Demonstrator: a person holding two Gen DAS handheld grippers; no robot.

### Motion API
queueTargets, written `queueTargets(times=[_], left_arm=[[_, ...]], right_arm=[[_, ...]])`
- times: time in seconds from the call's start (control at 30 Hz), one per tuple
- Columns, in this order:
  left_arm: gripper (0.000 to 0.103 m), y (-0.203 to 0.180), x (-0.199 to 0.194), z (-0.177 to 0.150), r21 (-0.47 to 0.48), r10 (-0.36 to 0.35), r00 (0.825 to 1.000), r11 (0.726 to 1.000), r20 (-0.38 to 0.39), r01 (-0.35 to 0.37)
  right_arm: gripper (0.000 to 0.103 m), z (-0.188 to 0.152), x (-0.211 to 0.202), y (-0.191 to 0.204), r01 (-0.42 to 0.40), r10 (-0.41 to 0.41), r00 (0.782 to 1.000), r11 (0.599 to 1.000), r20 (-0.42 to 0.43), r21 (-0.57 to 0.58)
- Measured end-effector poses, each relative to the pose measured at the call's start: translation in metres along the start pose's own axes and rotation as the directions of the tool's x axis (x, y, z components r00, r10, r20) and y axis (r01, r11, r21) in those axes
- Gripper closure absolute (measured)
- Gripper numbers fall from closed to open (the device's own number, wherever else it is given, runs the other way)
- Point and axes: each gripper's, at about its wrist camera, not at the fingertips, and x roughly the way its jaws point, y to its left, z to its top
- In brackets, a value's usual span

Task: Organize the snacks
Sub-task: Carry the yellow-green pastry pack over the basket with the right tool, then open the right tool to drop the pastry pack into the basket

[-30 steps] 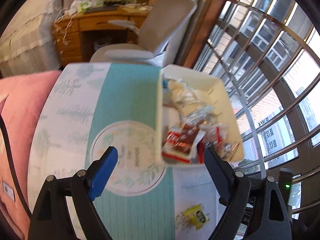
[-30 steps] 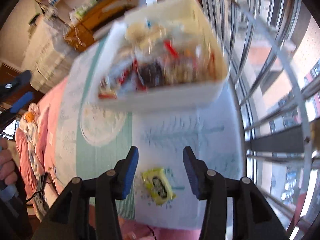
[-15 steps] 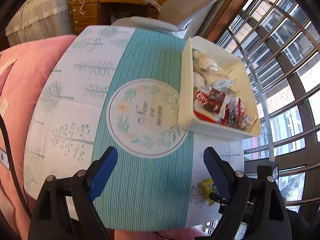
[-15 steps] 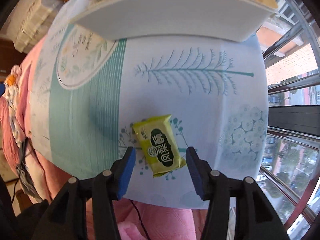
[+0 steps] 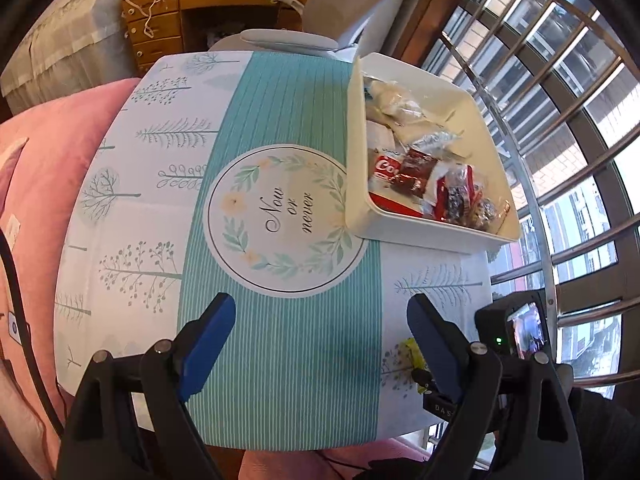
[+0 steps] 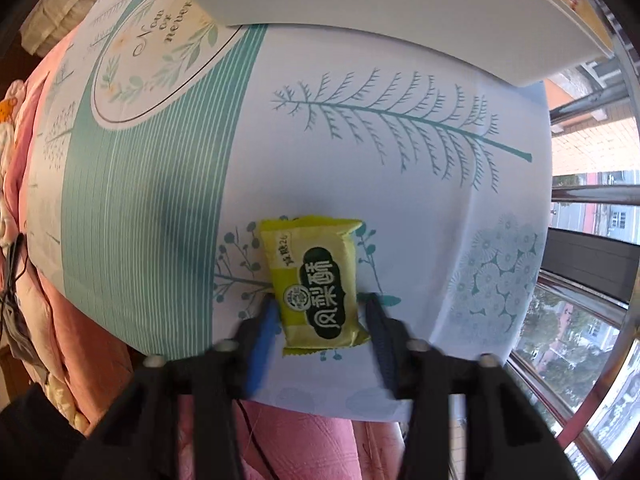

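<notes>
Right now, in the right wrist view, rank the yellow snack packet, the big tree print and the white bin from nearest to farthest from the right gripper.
1. Yellow snack packet: between the fingers of the right gripper, at the tablecloth's near edge.
2. Big tree print: mid-cloth, beyond the packet.
3. White bin: farthest, along the top of the view.

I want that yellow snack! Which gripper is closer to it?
Right. The right gripper has its fingers on both sides of the yellow snack; the left gripper hovers open, off to its side.
</notes>
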Motion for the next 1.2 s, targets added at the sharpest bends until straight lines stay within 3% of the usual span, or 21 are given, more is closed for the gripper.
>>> queueTargets(times=[0.17,0.3,0.6,0.7,0.83,0.93,1.0,1.1,1.2], left_arm=[[0.016,-0.012,-0.003,0.002,0.034,-0.004,1.0,0.999,0.008,0.004],[0.016,-0.019,-0.008,0.006,0.058,-0.003,1.0,0.998,0.022,0.001],[0.016,-0.028,-0.021,0.02,0.069,-0.012,0.999,0.998,0.053,0.009],[0.016,-0.031,-0.025,0.027,0.072,-0.012,0.998,0.997,0.066,0.007],[0.016,-0.034,-0.03,0.036,0.072,-0.012,0.996,0.997,0.088,0.006],[0.016,-0.036,-0.032,0.043,0.078,-0.011,0.995,0.997,0.102,0.003],[0.016,-0.036,-0.034,0.047,0.086,-0.009,0.994,0.996,0.109,-0.001],[0.016,-0.036,-0.038,0.053,0.094,-0.009,0.993,0.996,0.118,-0.002],[0.016,-0.035,-0.044,0.058,0.111,-0.015,0.992,0.994,0.129,0.0]], right_arm=[[0.066,0.002,0.003,0.006,-0.019,0.018,1.0,0.999,-0.015,-0.027],[0.066,0.009,-0.009,0.009,-0.081,0.081,0.997,0.996,0.001,-0.025],[0.066,0.037,-0.09,0.01,-0.183,0.195,0.967,0.979,0.161,-0.089],[0.065,0.054,-0.12,0.002,-0.192,0.208,0.948,0.977,0.24,-0.091],[0.065,0.078,-0.156,-0.019,-0.176,0.183,0.906,0.983,0.382,-0.053],[0.065,0.094,-0.168,-0.044,-0.209,0.169,0.866,0.977,0.471,0.032],[0.064,0.101,-0.169,-0.06,-0.267,0.17,0.826,0.957,0.538,0.108],[0.049,0.101,-0.167,-0.081,-0.347,0.169,0.791,0.916,0.589,0.204],[0.04,0.099,-0.163,-0.087,-0.361,0.147,0.79,0.896,0.595,0.258]])
